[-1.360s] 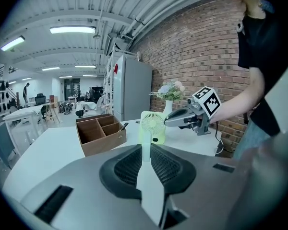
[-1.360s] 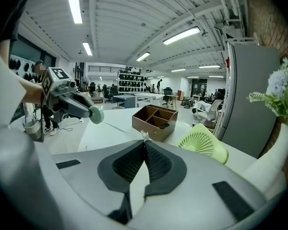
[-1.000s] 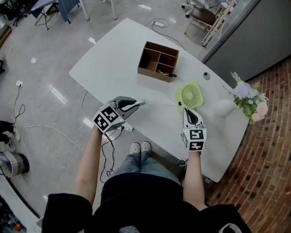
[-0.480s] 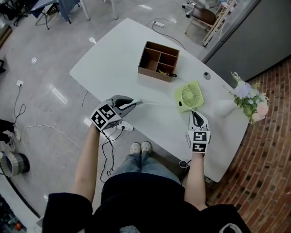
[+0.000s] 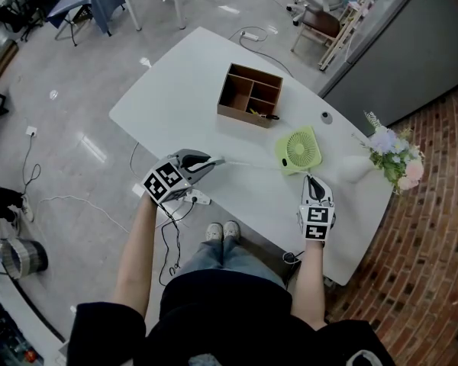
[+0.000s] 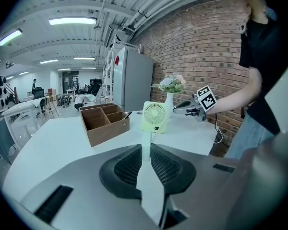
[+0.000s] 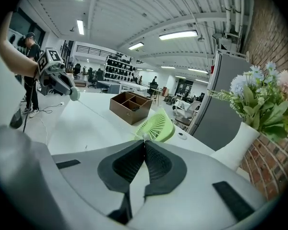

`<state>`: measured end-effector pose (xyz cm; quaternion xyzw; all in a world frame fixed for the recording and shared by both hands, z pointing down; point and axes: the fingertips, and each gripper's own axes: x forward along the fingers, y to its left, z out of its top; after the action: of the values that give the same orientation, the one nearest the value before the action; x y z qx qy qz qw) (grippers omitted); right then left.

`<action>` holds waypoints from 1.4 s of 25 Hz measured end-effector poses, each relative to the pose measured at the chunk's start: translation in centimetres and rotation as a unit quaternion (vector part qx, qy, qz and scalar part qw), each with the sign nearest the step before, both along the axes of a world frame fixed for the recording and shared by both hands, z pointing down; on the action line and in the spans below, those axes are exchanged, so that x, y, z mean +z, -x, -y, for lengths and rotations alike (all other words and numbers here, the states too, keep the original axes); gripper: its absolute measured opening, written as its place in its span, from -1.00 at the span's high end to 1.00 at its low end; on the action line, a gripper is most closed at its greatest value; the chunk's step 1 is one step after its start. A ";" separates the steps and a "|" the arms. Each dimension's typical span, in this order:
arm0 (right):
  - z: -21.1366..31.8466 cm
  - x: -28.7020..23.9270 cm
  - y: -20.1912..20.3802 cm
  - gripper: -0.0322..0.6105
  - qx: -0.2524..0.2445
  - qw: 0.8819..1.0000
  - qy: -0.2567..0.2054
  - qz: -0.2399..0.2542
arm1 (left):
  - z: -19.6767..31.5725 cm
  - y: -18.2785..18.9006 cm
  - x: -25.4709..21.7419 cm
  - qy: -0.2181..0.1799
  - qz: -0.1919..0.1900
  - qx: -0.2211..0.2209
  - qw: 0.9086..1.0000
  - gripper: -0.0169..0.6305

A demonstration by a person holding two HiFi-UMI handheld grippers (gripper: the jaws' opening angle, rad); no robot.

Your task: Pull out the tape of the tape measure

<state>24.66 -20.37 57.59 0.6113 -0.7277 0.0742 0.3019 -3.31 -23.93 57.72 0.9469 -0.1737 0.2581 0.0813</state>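
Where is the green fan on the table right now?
In the head view the green fan sits toward the right side of the table, between the wooden box and the flower vase, just beyond the tip of the right tongs.

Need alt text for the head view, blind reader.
From above, a person holds a thin tape stretched over a white table: left gripper clamps the tape measure, right gripper pinches the tape's end. Also on the table: a brown divided box, a green fan and flowers.
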 end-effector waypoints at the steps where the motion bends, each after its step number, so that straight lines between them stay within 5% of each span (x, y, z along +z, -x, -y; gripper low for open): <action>1: 0.0 0.0 -0.2 0.89 0.004 1.000 0.001 0.002 | 0.0 0.1 0.0 0.000 0.001 -0.001 1.000 0.73; 15: 0.3 1.3 1.4 0.88 -0.017 1.000 0.014 -0.003 | 0.0 -0.3 2.3 0.004 0.034 0.013 0.999 0.73; 35: -0.4 8.8 1.1 0.87 -0.010 0.995 0.093 -0.034 | 0.0 -0.8 9.4 0.018 0.087 0.022 0.996 0.73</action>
<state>23.59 -19.95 66.36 0.5755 -0.7131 0.1171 0.3829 -2.55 -23.89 67.10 0.9228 -0.1544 0.3444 0.0775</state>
